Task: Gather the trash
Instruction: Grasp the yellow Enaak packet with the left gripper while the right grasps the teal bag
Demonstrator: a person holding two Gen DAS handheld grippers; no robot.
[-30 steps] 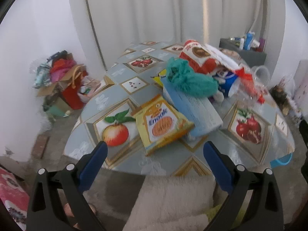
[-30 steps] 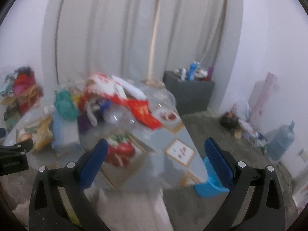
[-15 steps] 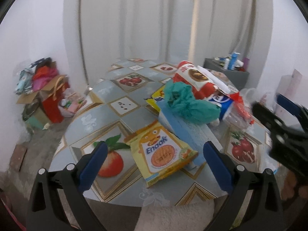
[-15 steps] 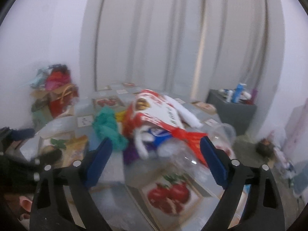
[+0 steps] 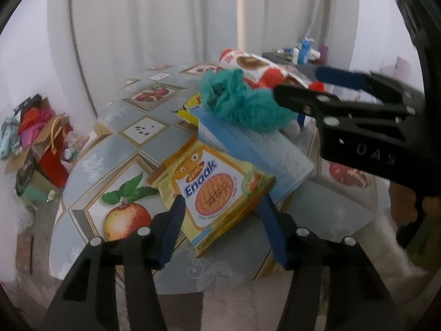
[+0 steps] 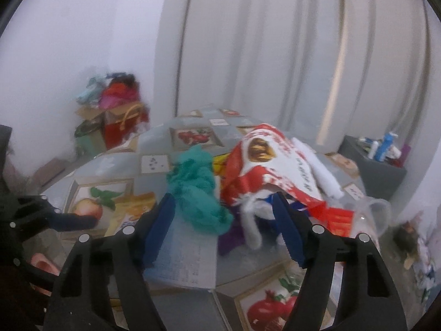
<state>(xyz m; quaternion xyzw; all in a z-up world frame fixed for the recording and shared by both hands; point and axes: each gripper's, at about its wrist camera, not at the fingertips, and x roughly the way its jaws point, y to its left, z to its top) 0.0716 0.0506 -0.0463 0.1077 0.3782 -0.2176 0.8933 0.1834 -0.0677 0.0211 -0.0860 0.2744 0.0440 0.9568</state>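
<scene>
— Trash lies heaped on the round surface (image 5: 115, 149) with the fruit-print cover: a yellow Enaak wrapper (image 5: 217, 193) at the near edge, a pale blue printed sheet (image 5: 264, 149) overlapping its far side, a crumpled teal bag (image 5: 239, 102) on the sheet, and a red and white snack bag (image 6: 275, 160) behind.

— Where is the left hand-held gripper (image 5: 220, 215)?

— Low at the near rim, pointing across the surface, blue fingers (image 5: 171, 226) spread wide on either side of the Enaak wrapper's near corner. They hold nothing. Whether they touch the wrapper, I cannot tell.

— And the right one?

— The right hand-held gripper (image 6: 226, 220) sits higher, angled over the pale blue sheet, toward the teal bag and the red and white bag. Its jaws are also apart and empty. In the left wrist view it reaches in from the right, level with the teal bag.

— Anything off the surface?

— A pile of boxes and bags (image 5: 35, 135) by the wall at left, a dark cabinet with bottles (image 6: 380, 154) at right, white curtains (image 6: 275, 55) behind.
</scene>
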